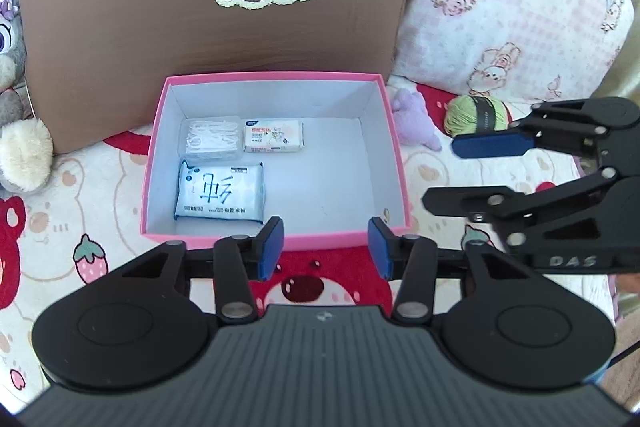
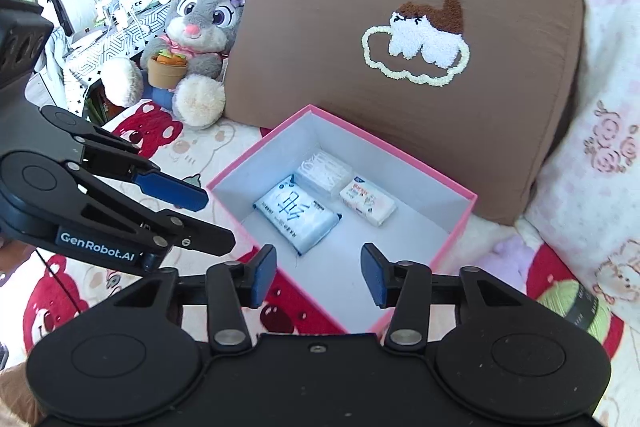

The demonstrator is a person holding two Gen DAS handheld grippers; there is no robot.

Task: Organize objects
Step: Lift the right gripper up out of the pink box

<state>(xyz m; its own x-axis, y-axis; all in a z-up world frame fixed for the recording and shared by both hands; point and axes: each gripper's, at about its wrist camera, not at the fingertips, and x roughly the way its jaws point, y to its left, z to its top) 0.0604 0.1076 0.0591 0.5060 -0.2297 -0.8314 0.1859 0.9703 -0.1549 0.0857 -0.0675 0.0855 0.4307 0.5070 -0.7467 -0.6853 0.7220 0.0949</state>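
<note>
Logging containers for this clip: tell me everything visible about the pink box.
The pink box is a lidless rectangular carton, apparently cardboard, pink outside and white inside. It sits upright on the cartoon-print bedspread, in front of the brown pillow. Inside, toward one side, lie a clear plastic case, a small tissue pack and a wet-wipe pack; the rest is bare.

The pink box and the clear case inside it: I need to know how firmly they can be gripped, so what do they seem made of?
The pink box looks like rigid cardboard with a matte pink outside and plain white lining; its walls are thin, straight and sharp-cornered. The clear case seems to be hard, glossy transparent plastic: the white contents show through and its rounded edges catch light.
</note>
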